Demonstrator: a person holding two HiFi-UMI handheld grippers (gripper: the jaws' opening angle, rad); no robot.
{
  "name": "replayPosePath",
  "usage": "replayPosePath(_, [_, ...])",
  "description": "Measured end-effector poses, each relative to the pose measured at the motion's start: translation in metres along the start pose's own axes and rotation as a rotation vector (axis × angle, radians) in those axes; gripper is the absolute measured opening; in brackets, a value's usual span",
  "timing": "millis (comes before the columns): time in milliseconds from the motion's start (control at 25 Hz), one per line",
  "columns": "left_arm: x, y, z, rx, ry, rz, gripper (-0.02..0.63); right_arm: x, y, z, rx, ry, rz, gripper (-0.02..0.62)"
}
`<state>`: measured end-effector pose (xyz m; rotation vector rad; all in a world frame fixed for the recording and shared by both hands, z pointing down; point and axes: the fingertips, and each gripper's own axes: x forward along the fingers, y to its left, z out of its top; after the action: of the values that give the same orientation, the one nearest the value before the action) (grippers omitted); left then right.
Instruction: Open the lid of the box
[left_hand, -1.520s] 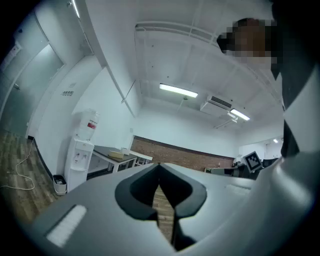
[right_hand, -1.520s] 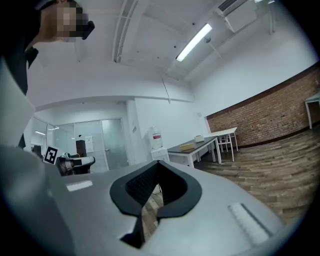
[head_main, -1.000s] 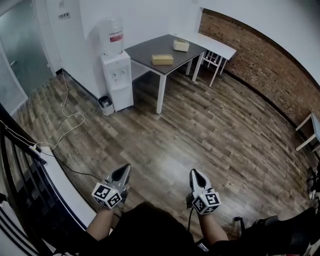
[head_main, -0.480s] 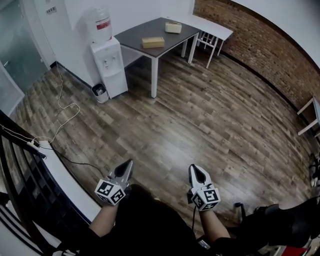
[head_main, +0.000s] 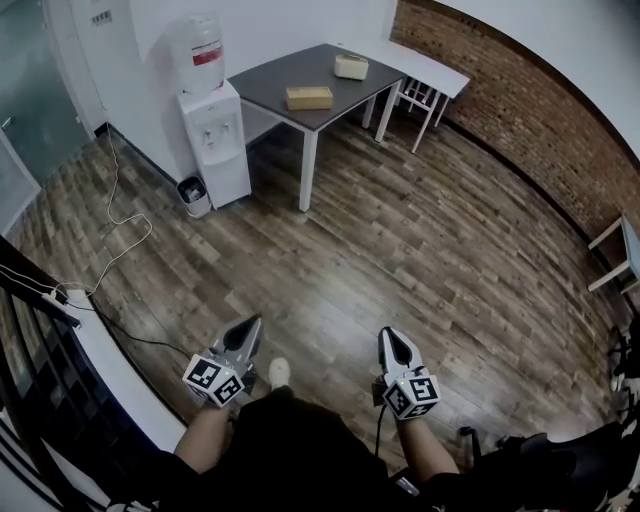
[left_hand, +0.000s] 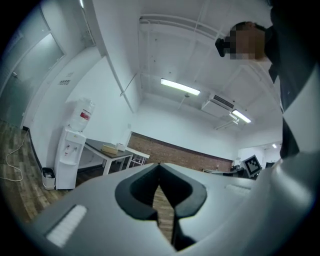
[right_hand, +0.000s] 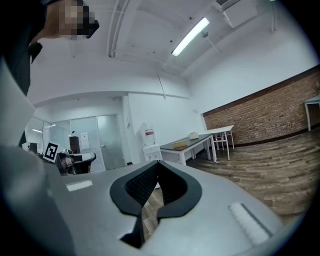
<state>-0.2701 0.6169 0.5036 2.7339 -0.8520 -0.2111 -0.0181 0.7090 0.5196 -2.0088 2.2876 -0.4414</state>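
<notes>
Far across the room, a flat tan box lies on a dark table, lid down. A smaller pale box sits at that table's far end. My left gripper and right gripper are low in the head view, both shut with nothing in them, pointing towards the table and well short of it. In the left gripper view, the tan box shows small beyond the meeting jaws of the left gripper. From the right gripper, shut as well, the tan box is likewise distant.
A water dispenser with a small bin stands left of the dark table. A white table adjoins it at the brick wall. A cable trails over the wooden floor. A dark railing runs along the left. My shoe shows between the grippers.
The whole view has shifted as I walk towards the table. Both grippers are carried along, still shut. A shoe has come into view between them.
</notes>
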Motion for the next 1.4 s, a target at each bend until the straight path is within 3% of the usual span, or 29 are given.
replayPosePath(160, [0.024, 0.042, 0.024, -0.013, -0.051, 0.019, 0.0, 0.051, 0.001, 0.027, -0.026, -0.027, 0.024, 0.003])
replayPosePath(600, [0.063, 0.13, 0.054, 0.041, -0.04, -0.017, 0.0, 0.161, 0.026, 0.044, -0.036, -0.029, 0.041, 0.003])
replayPosePath(880, [0.068, 0.147, 0.052, 0.003, -0.038, -0.012, -0.001, 0.19, 0.031, 0.038, -0.014, 0.043, 0.041, 0.003])
replayPosePath(1040, [0.064, 0.154, 0.048, -0.024, -0.037, 0.007, -0.001, 0.198, 0.036, 0.035, -0.04, 0.077, 0.086, 0.003])
replayPosePath(1400, [0.07, 0.178, 0.049, 0.009, -0.029, 0.069, -0.001, 0.24, 0.039, 0.034, -0.032, 0.058, 0.115, 0.006])
